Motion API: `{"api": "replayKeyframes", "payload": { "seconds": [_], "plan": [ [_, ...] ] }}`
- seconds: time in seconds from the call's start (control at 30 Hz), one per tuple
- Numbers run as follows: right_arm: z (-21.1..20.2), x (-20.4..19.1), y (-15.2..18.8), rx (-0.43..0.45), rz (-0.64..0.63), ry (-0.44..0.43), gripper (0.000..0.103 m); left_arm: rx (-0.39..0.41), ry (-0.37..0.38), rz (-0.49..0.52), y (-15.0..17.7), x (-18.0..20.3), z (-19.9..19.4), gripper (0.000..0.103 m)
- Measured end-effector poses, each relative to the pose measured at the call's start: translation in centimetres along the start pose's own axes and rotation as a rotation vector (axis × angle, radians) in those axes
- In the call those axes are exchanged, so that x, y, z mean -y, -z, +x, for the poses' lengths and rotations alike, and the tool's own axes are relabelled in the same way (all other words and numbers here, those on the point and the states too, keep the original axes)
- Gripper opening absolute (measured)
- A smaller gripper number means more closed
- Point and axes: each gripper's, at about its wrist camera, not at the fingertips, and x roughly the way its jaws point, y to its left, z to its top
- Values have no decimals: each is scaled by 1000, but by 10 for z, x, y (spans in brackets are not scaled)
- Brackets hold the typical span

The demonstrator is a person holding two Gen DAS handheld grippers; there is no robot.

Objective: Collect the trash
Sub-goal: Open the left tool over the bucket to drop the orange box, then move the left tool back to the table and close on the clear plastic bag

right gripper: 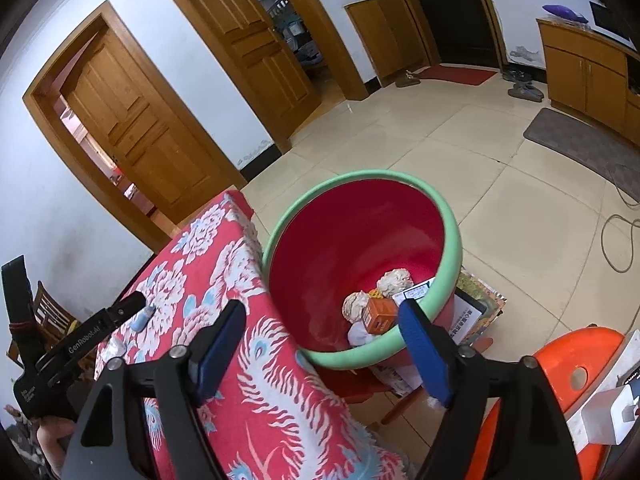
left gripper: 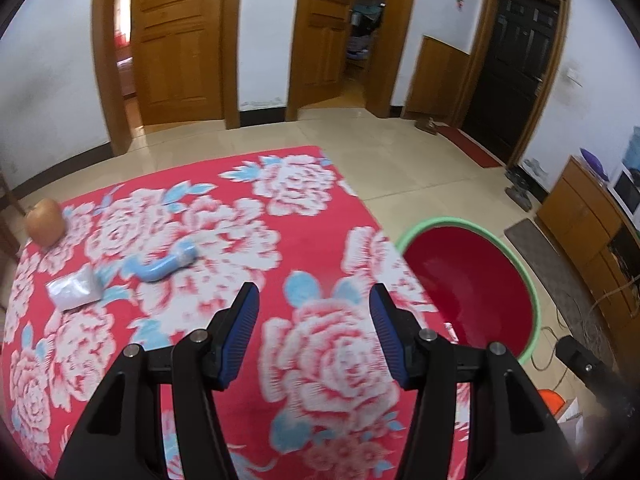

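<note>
A red basin with a green rim [left gripper: 472, 280] stands to the right of a table with a red floral cloth [left gripper: 208, 320]. On the cloth at far left lie a crumpled blue wrapper [left gripper: 168, 264] and a white packet [left gripper: 74, 291]. My left gripper [left gripper: 314, 304] is open and empty above the cloth, right of them. My right gripper [right gripper: 322, 320] is open and empty above the near rim of the basin [right gripper: 448, 240]. Inside the basin lie two crumpled paper balls [right gripper: 394, 282], an orange box [right gripper: 380, 316] and a white card [right gripper: 418, 291].
An onion-like brown object [left gripper: 45, 222] sits at the cloth's far left corner. An orange stool [right gripper: 568, 364] with a white box [right gripper: 608, 416] stands at right. The left gripper's body [right gripper: 76, 340] shows over the cloth [right gripper: 224, 320]. Wooden doors and a cabinet [left gripper: 580, 220] line the room.
</note>
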Motion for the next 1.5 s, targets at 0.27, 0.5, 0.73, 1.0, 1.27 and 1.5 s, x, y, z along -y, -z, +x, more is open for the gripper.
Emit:
{"api": "replayKeyframes", "payload": {
  "seconds": [0.27, 0.5, 0.73, 1.0, 1.27, 1.5],
  "plan": [
    [4, -22, 9, -23, -45, -20, 89, 25, -87, -67, 6, -48, -15, 68],
    [11, -46, 16, -48, -97, -30, 89, 33, -184, -140, 15, -98, -28, 73],
    [26, -76, 20, -97, -152, -57, 91, 25, -276, -208, 23, -160, -39, 75],
    [33, -125, 22, -129, -243, -89, 91, 18, -365, -314, 28, -224, -34, 76],
    [44, -171, 19, -164, -310, -120, 91, -13, -309, -309, 26, -231, -1, 79],
    [59, -204, 10, -178, -345, -132, 91, 4, -328, -254, 18, -223, 24, 83]
  ]
}}
